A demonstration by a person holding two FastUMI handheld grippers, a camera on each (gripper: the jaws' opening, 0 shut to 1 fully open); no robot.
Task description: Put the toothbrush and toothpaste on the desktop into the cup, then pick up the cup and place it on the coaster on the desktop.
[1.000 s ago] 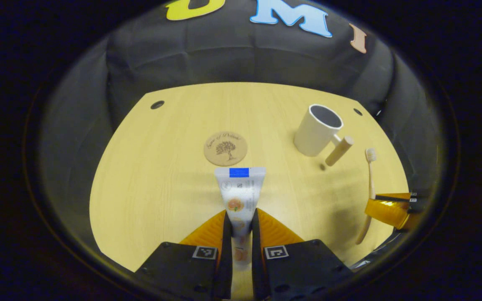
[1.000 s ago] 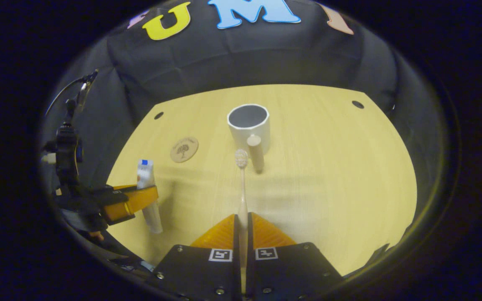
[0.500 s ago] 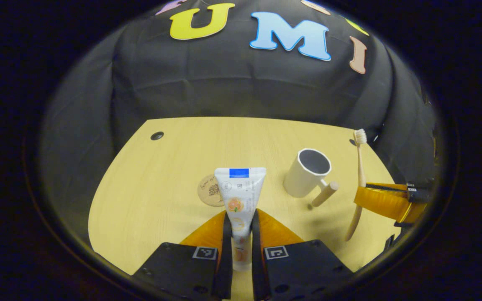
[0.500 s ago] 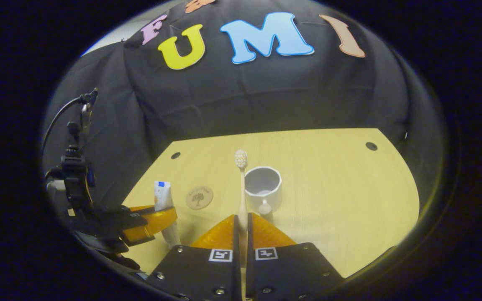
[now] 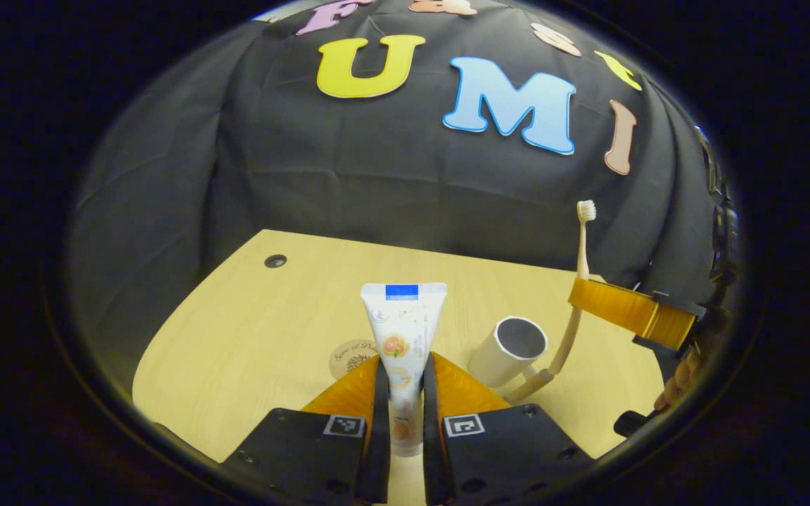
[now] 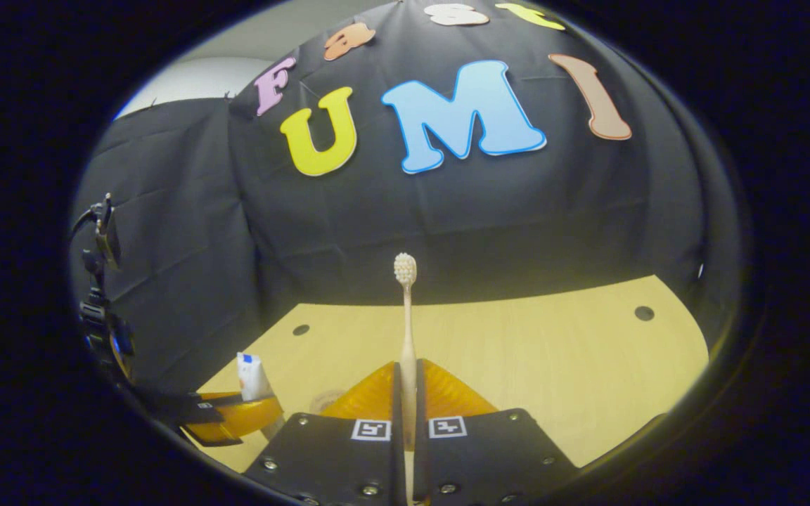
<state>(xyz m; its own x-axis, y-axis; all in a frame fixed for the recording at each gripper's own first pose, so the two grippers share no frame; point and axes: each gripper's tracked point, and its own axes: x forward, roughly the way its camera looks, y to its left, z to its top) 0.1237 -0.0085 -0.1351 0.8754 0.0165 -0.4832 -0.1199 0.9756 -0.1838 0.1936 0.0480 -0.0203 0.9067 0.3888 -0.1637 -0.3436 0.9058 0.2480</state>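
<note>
Toothpaste [image 5: 402, 330] stands upright, clamped between both fingers of the left hand-held gripper [image 5: 402, 393], above the surface [image 5: 250, 316]. Right of it, the right hand-held gripper [image 6: 406, 397] pinches the toothbrush [image 6: 406, 316], bristles up. Cup [image 5: 507, 351] sits between them, coaster [image 5: 350, 355] just left.

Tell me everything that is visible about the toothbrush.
The toothbrush is slim, pale and wood-like, with a small head of light bristles at the top. It stands nearly upright in the air, head up, clamped low on its handle by the right gripper. In the left gripper view its lower end hangs beside the cup.
</note>
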